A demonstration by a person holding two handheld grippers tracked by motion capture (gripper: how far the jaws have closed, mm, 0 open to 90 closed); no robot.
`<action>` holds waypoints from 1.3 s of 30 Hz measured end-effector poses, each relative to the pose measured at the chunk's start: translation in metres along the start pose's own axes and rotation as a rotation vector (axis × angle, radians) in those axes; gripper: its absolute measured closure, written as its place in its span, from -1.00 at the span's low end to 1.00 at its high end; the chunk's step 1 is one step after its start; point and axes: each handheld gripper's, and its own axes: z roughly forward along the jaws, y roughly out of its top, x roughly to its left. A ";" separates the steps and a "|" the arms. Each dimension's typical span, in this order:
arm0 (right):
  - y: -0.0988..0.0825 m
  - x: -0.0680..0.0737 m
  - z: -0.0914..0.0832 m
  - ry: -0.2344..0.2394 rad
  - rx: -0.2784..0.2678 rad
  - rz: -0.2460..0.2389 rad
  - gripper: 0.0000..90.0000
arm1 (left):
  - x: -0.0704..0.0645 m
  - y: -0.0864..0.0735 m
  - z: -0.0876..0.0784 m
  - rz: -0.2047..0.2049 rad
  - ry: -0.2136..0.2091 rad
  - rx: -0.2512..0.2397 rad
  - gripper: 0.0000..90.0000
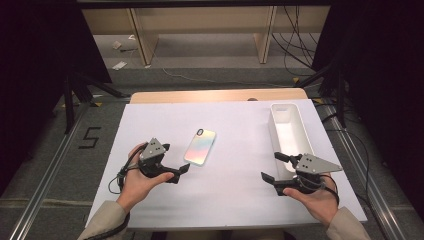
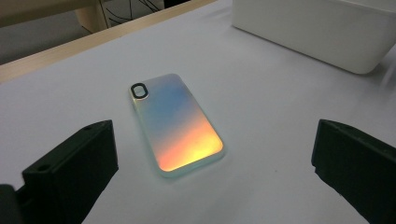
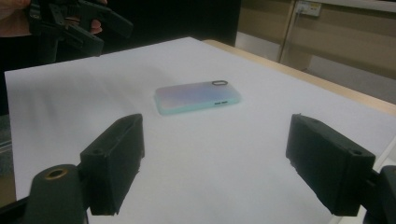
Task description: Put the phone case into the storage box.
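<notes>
We keep both hand-held grippers spread and empty: the left hand-held gripper (image 1: 176,161) just beside the phone (image 1: 200,146), the right hand-held gripper (image 1: 274,166) by the tray (image 1: 280,138). The phone lies flat on the tabletop (image 1: 235,190), probably so the left jaws can take its long edges.

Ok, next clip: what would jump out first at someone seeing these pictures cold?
Probably the iridescent phone case with its pink, blue and orange sheen, lying flat near the middle of the white table sheet. Next, the long white rectangular plastic bin at the right edge of the sheet. The left claw sits open just beside the case, and the right claw is open by the bin's near end; neither holds anything.
</notes>
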 end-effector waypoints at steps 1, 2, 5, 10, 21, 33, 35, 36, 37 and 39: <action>0.000 0.000 0.000 0.001 0.002 0.003 -0.55 | 0.000 0.000 0.000 0.000 0.000 0.001 -1.00; 0.000 0.000 0.000 0.001 0.001 0.002 -0.55 | 0.000 0.000 0.000 0.001 0.001 0.002 -1.00; 0.000 0.000 0.000 0.003 0.002 0.004 -0.55 | 0.001 0.000 0.000 0.002 0.006 0.004 -1.00; 0.000 0.000 0.000 0.001 0.000 0.004 -0.54 | 0.000 0.001 0.002 0.002 0.018 0.025 -1.00; 0.001 0.001 0.001 -0.004 0.005 0.002 -0.54 | 0.006 0.012 0.023 -0.038 0.091 0.144 -1.00; 0.002 0.002 0.002 -0.003 0.004 0.000 -0.53 | 0.010 0.026 0.071 -0.050 0.121 0.278 -1.00; 0.003 0.002 0.002 -0.002 0.003 -0.002 -0.53 | 0.010 0.028 0.077 -0.059 0.123 0.294 -1.00; 0.003 0.002 0.002 -0.002 0.002 -0.002 -0.53 | 0.009 0.029 0.080 -0.061 0.131 0.300 -1.00; 0.003 0.002 0.002 -0.002 0.002 -0.002 -0.53 | 0.008 0.030 0.084 -0.061 0.130 0.309 -0.98; 0.003 0.002 0.001 -0.003 0.004 -0.002 -0.52 | 0.007 0.031 0.086 -0.062 0.130 0.311 -0.78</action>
